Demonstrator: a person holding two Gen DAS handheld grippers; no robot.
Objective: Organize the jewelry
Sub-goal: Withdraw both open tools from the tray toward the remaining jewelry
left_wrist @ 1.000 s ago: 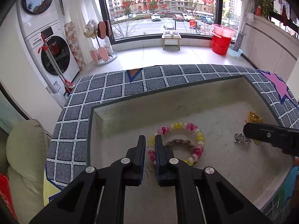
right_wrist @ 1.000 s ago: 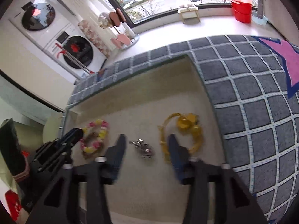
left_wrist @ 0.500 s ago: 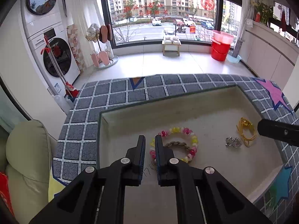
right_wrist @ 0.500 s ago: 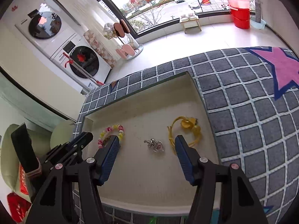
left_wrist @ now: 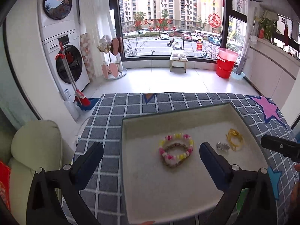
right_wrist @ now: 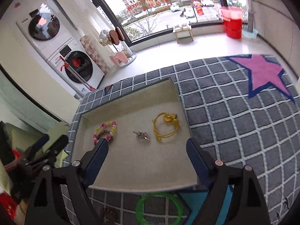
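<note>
A beige-lined tray [left_wrist: 168, 193] [right_wrist: 140, 161] lies on a checked mat. In it are a pink, yellow and white bead bracelet [left_wrist: 190, 142] [right_wrist: 113, 130] around a brown braided bracelet [left_wrist: 173, 165], a small silver piece [left_wrist: 222, 146] [right_wrist: 141, 136] and a yellow cord bracelet with a gold charm [left_wrist: 233, 133] [right_wrist: 168, 119]. My left gripper [left_wrist: 151, 148] hangs above the tray's left part. Its jaws are opening and stand wide, with nothing gripped. My right gripper [right_wrist: 147, 142] hovers over the tray's near right part, jaws opening too, holding nothing. All pieces rest loose on the lining.
The grey checked mat [right_wrist: 225, 121] carries a pink star [right_wrist: 262, 75]. A green ring [right_wrist: 159, 208] lies on the mat just in front of the tray. A cream cushion [left_wrist: 35, 150] sits at the left. Stacked washing machines [left_wrist: 63, 56] and a red bucket [left_wrist: 226, 65] stand farther off.
Both grippers rose and drew back from the tray. The left jaws went from shut to wide open. The right jaws spread wider. The jewelry stayed in place.
</note>
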